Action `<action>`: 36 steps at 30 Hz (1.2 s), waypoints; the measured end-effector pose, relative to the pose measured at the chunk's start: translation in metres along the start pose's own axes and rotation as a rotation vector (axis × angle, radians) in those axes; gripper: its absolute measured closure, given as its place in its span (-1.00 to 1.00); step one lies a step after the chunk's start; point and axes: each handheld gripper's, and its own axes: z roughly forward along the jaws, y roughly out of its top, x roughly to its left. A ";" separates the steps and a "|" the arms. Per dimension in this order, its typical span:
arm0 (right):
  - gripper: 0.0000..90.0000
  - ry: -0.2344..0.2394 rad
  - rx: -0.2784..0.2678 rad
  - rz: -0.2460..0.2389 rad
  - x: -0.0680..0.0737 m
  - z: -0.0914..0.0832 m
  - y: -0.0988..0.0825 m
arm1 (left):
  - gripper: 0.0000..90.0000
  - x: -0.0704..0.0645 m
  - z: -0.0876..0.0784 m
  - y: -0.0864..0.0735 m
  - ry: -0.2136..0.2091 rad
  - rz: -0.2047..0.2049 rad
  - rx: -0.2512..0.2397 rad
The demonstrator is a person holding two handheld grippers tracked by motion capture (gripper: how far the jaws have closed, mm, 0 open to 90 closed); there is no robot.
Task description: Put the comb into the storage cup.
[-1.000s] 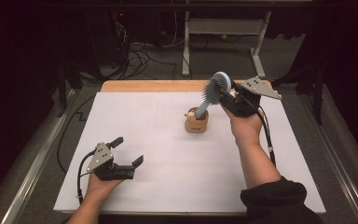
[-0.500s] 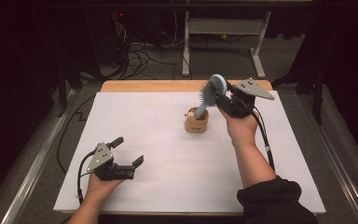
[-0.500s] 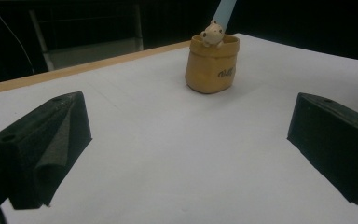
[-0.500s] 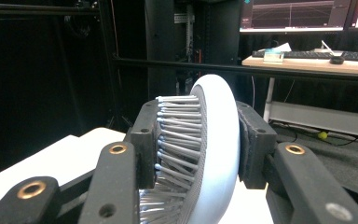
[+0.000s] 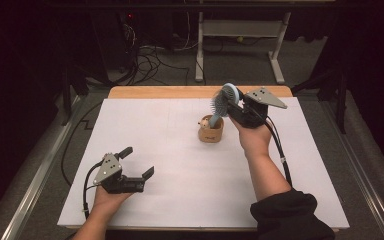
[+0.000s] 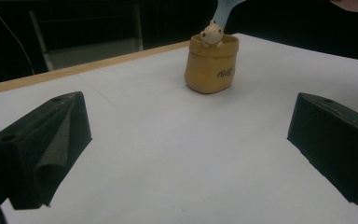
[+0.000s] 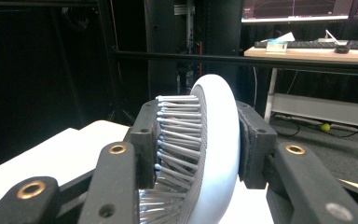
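A pale blue hairbrush (image 5: pixel 223 101) stands tilted with its handle down in a small tan cup (image 5: pixel 211 131) at the middle of the white table. My right gripper (image 5: pixel 234 106) is shut on the brush's head, its jaws pressing the bristle side and the smooth back (image 7: pixel 214 154). The cup (image 6: pixel 212 63) carries a little cream figure (image 6: pixel 211 33) at its rim. My left gripper (image 5: pixel 136 162) rests low near the front left of the table, open, with nothing between its pads (image 6: pixel 51 140).
The white sheet (image 5: pixel 180 190) covers a wooden tabletop whose far edge (image 5: pixel 180 92) shows. Behind it are cables (image 5: pixel 150 60) on the floor and a white desk frame (image 5: pixel 240 30). Metal rails (image 5: pixel 35 175) run along both sides.
My right hand has shifted slightly with the brush, tilting it a little more upright over the cup. The left gripper has stayed put.
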 end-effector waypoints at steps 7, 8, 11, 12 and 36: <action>0.32 0.000 0.008 0.009 0.000 0.004 -0.005 | -0.99 0.000 0.000 0.000 0.000 -0.002 -0.002; 0.32 0.001 0.010 0.008 0.001 0.005 -0.005 | -0.99 0.000 0.000 0.000 0.000 -0.002 -0.002; 0.31 0.001 0.014 0.007 0.001 0.007 -0.007 | -0.99 0.000 0.000 0.000 0.000 -0.004 -0.001; 0.31 0.001 0.015 0.008 0.002 0.007 -0.007 | -0.99 0.000 0.000 0.000 0.000 -0.004 0.000; 0.24 0.003 0.016 -0.001 0.005 0.013 -0.009 | -0.99 -0.001 0.001 0.000 -0.003 -0.003 -0.001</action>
